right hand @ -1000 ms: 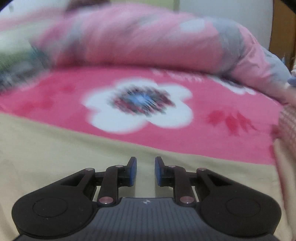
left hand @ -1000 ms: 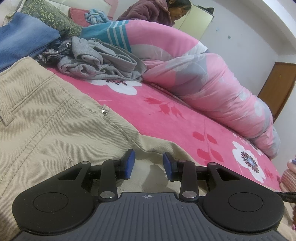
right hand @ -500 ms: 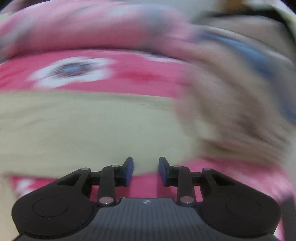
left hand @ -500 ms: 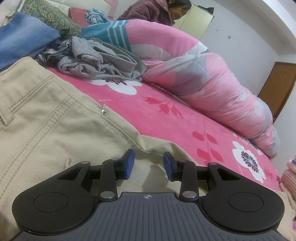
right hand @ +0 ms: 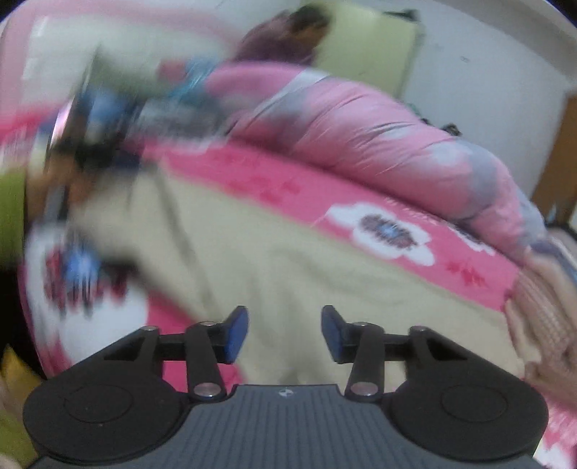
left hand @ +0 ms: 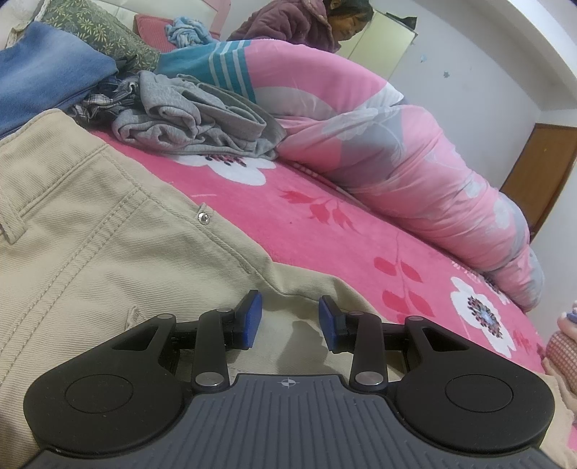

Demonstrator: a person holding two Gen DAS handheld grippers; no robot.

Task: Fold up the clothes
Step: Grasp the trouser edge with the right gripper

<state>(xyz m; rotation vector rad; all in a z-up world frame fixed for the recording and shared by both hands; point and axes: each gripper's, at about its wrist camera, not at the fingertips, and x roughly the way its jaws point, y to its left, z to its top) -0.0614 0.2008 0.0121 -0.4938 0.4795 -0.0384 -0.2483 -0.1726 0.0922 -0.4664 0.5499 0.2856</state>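
Across the lower left of the left wrist view lie the beige trousers [left hand: 90,234], flat on the pink floral bed sheet [left hand: 324,231], pocket seam and rivet up, cloth running under the left hand-held gripper [left hand: 290,317] at bottom centre. Its blue pads [left hand: 252,317] stand apart, nothing pinched between them; they hover just over the trouser fabric near its right edge, contact unclear. Upper left: crumpled grey garment [left hand: 202,119] and a blue jeans pile [left hand: 47,75], both unfolded, well apart from the gripper. Pink rolled duvet [left hand: 396,155] crosses the upper right, a person in a purple jacket [left hand: 288,21] behind it. Right wrist view is motion-blurred: the trousers [right hand: 288,259] fill the centre as a pale spread, sheet flower at the right. The right hand-held gripper [right hand: 285,333] has just been opening, pads clearly apart, nothing between them, only cloth below. Blurred left side of that frame is too smeared to read. Judged step: early in the fold, trousers laid out, neither gripper holding, right one repositioning for a fresh grab. Next move probably calls for each gripper to drop onto a trouser edge, close on the cloth only and not the sheet under it, then lift and carry one half over the other. Risk: catching sheet with fabric, or dragging wrinkles in. Grey garment and jeans still wait.
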